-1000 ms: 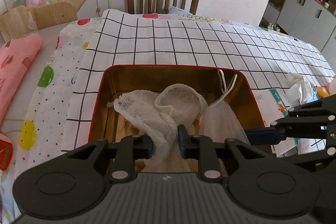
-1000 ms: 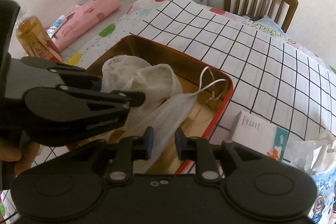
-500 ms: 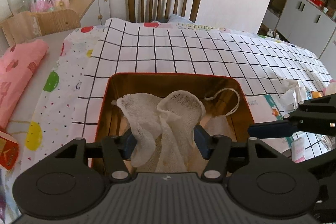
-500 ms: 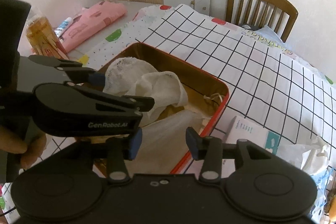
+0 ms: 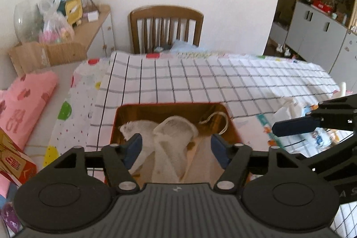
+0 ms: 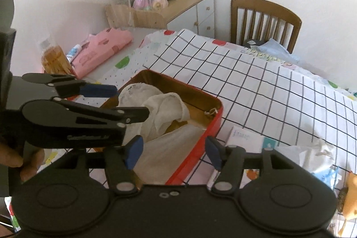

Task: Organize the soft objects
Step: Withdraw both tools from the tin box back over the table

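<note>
Left wrist view: left hand-held gripper (image 5: 176,147) spread wide, holding nothing, hovering above the near end of the red tin (image 5: 118,114) on the bench (image 5: 223,81). Mesh cloths (image 5: 165,133) lie bunched inside the tin, drawstring loop (image 5: 219,121) in the far right corner; looks like they are stowed there to keep the soft items together. Right hand-held gripper (image 5: 290,127) pokes in from the right, off to the side of the tin.

Right wrist view: right hand-held gripper (image 6: 174,154) also spread, empty, angled down over the tin's (image 6: 200,148) near right corner. A sheer pouch (image 6: 169,148) drapes over the near end, cloths (image 6: 156,110) behind it. Left hand-held gripper (image 6: 125,102) sits level, reaching in from the left, fingers apart. A booklet (image 6: 245,137) lies just beside the tin.
</note>
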Demonstrator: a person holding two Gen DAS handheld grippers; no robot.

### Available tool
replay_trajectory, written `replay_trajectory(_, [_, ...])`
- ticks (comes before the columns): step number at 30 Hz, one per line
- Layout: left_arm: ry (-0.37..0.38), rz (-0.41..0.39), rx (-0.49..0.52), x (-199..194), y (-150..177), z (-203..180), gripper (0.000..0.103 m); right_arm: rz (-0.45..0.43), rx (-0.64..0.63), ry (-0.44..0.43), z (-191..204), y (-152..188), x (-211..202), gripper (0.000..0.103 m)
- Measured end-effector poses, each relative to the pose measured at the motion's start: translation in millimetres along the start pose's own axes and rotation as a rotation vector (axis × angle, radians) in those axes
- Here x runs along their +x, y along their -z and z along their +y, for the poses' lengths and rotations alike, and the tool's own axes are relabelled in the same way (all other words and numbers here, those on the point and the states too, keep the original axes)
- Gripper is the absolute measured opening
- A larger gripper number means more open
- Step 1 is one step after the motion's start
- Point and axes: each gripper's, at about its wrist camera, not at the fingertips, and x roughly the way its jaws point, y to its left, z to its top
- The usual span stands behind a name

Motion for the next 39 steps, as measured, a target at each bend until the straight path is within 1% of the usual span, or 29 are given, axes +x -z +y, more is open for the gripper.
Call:
replay_trajectory(3, [0.011,-0.020,0.001,-11,-2,-7,0.069,-0.024,0.019,-0.004,-4,3,-15,0.062])
replay_trajectory(7, [0.024,-0.047,0.002,-25,-4,-17,0.069,-0.058,0.012,-0.006,-6,9,-37,0.065])
replay_trajectory(8, [0.027,-0.052,0.001,-29,-4,-19,0.070,-0.068,0.009,-0.005,-6,10,-42,0.067])
replay_trajectory(9, [0.032,-0.057,0.001,-31,-4,-21,0.073,-0.076,0.010,-0.005,-6,12,-48,0.068])
replay_trajectory(11, [0.035,-0.070,0.003,-38,-3,-27,0.076,-0.095,0.015,-0.008,-7,16,-59,0.070])
replay_trajectory(15, [0.037,-0.090,0.010,-50,-3,-36,0.078,-0.133,0.033,-0.010,-12,24,-78,0.078])
replay_trajectory(16, [0.037,-0.095,0.015,-53,-2,-39,0.080,-0.142,0.040,-0.009,-13,27,-83,0.080])
replay_trajectory(17, [0.036,-0.102,0.019,-56,-2,-41,0.085,-0.152,0.049,-0.008,-15,29,-88,0.081])
replay_trajectory(23, [0.057,-0.150,0.033,-74,-1,-57,0.087,-0.210,0.096,0.022,-31,47,-118,0.089])
replay_trajectory(25, [0.072,-0.161,0.032,-79,-1,-63,0.092,-0.227,0.106,0.036,-37,54,-126,0.093])
replay_trajectory(26, [0.079,-0.168,0.032,-81,-1,-65,0.098,-0.236,0.110,0.046,-40,58,-130,0.095])
replay_trajectory(27, [0.085,-0.177,0.035,-84,-1,-68,0.102,-0.245,0.117,0.054,-42,62,-134,0.096])
replay_trajectory(29, [0.096,-0.196,0.051,-88,1,-74,0.102,-0.260,0.131,0.061,-49,71,-143,0.101])
replay_trajectory(32, [0.108,-0.204,0.071,-92,1,-86,0.102,-0.276,0.132,0.094,-55,84,-153,0.102])
replay_trajectory(33, [0.117,-0.204,0.070,-92,2,-89,0.102,-0.279,0.133,0.103,-58,89,-157,0.102])
replay_trajectory(37, [0.191,-0.187,0.044,-89,3,-99,0.102,-0.277,0.154,0.139,-69,105,-166,0.102])
replay_trajectory(39, [0.202,-0.191,0.033,-87,4,-104,0.102,-0.276,0.167,0.154,-75,112,-169,0.102])
